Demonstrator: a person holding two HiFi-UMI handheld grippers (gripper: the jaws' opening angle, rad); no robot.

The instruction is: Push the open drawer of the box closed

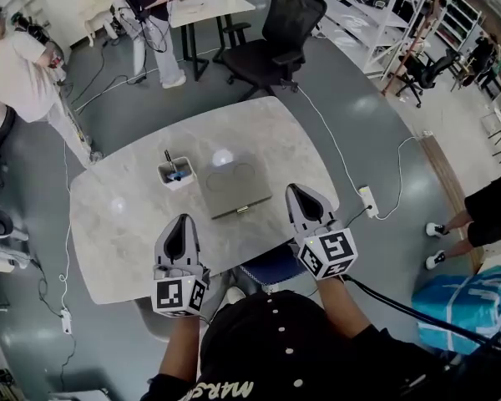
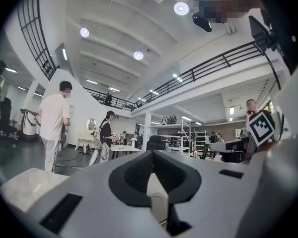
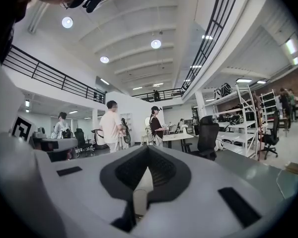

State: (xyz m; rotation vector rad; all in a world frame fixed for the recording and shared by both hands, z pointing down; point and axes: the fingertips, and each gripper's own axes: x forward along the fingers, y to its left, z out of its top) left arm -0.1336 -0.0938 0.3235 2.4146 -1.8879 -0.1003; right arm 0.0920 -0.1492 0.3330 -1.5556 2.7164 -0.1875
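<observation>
A pale marble table (image 1: 125, 215) stands on a grey floor in an open workshop hall. Toward its left side sits a white cup (image 1: 176, 174) holding pens. The left gripper (image 1: 182, 224) hovers over the near edge, fingers together on nothing. The grey box (image 1: 232, 186) lies mid-table, its handled drawer front (image 1: 243, 210) facing the person and seemingly flush. To the right, the right gripper (image 1: 299, 197) hovers just beside the box, fingers likewise together and empty.
</observation>
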